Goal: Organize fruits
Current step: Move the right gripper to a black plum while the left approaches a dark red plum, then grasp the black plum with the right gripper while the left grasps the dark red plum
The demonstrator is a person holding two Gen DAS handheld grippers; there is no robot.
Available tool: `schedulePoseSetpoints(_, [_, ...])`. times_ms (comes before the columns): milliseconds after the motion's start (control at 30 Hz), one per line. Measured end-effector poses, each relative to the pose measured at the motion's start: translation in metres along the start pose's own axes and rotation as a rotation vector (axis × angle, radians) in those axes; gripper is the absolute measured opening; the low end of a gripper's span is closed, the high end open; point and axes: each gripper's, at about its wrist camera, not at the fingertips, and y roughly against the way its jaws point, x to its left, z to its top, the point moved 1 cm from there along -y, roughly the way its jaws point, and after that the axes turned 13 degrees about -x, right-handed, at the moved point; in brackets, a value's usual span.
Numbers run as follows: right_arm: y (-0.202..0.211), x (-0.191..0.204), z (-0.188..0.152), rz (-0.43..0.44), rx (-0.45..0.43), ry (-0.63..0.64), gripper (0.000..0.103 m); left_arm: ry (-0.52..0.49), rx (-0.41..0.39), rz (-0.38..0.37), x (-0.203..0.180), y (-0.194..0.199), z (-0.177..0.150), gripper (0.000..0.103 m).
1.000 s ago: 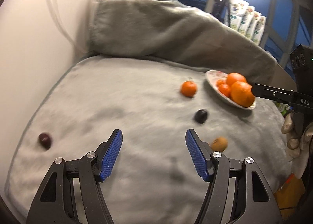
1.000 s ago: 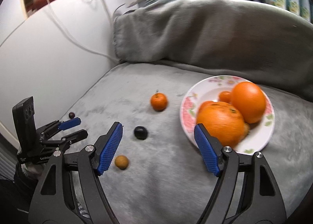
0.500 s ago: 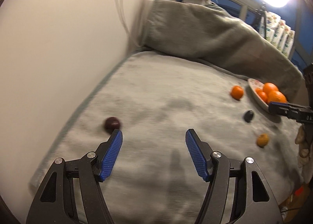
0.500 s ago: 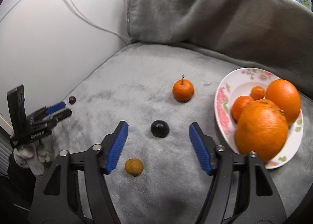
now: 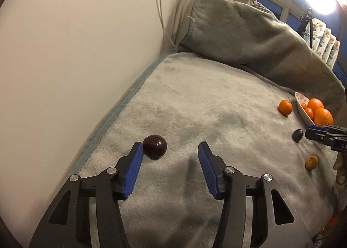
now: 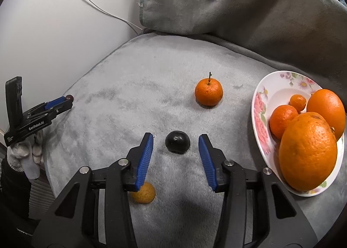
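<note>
My left gripper is open; a dark red plum lies on the grey blanket just inside its left finger. My right gripper is open with a black plum between its fingertips, apart from both pads. A stemmed mandarin lies beyond it. A small yellow-orange fruit sits partly under the right gripper's left finger. A floral plate at the right holds several oranges. The left gripper also shows in the right wrist view, far left.
The grey blanket covers the surface, with a white wall along the left and a raised grey cushion at the back. Cables run down the wall. The blanket's front edge drops off near the gloved hand.
My left gripper has swung left and closed in on the dark red plum. My right gripper has moved left from the plate and come down around the black plum.
</note>
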Motion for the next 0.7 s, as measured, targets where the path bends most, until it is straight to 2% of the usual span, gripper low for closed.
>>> schedulePoseSetpoints(267, [-0.008,0.000,0.000,0.013,0.012,0.004,0.043,0.006,0.000,0.015,0.005,-0.001,0.001,0.049])
schedulePoseSetpoints(567, [-0.020,-0.001,-0.004,0.005,0.044,0.015,0.036,0.002,0.014,0.030,0.010,-0.007,0.002,0.048])
schedulePoseSetpoints(700, [-0.024,-0.004,-0.007,0.004,0.063,0.018,0.030,0.003,0.029,0.026,0.010,-0.012,0.001,0.044])
